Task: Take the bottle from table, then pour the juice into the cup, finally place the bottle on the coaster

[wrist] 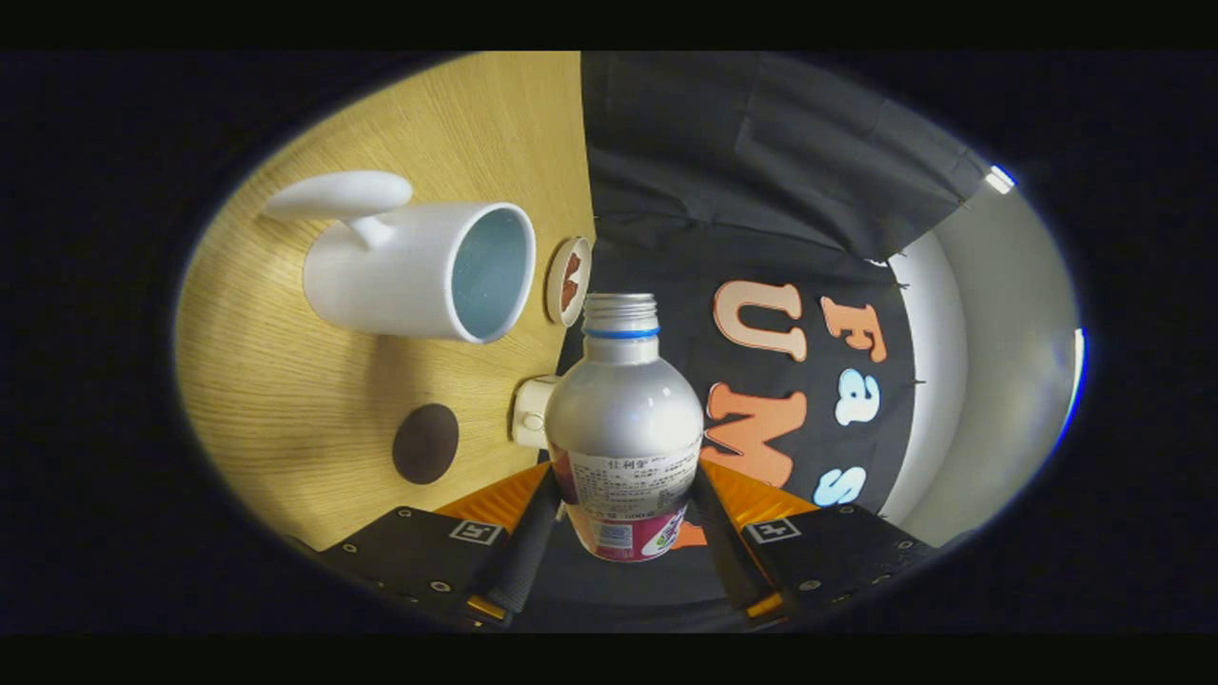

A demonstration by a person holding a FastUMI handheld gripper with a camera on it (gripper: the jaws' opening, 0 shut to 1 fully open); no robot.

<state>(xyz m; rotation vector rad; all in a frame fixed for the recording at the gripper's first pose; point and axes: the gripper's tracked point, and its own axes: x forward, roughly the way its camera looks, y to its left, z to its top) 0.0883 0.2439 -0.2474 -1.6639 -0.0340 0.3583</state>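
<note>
With the bottle (pixel 623 419) pinched between both fingers of my tool (pixel 623 518), I read the grip as firm: each dark pad presses a side of the labelled lower body, and the silver shoulder and open threaded neck run straight ahead along the fingers. The whole view is rolled, so the desk (pixel 285 419) stands like a wall on one side, which tells me the bottle is lifted clear and already tipped well over, its long axis lying roughly parallel to the wood, not upright. What the next move turns on is the cup (pixel 419 271): it sits ahead of the fingers and off to the desk side of the neck, its open mouth facing across toward the bottle's line, the handle on its far side. The neck's rim is near the cup's rim but not yet over it, so I judge I must carry the mouth sideways toward the cup before any juice would land inside. The coaster (pixel 568 281), a small round disc, lies just beyond the cup's rim, close to the neck. A dark round spot (pixel 425 442) and a small white object (pixel 531 411) lie on the desk nearer the fingers.
</note>
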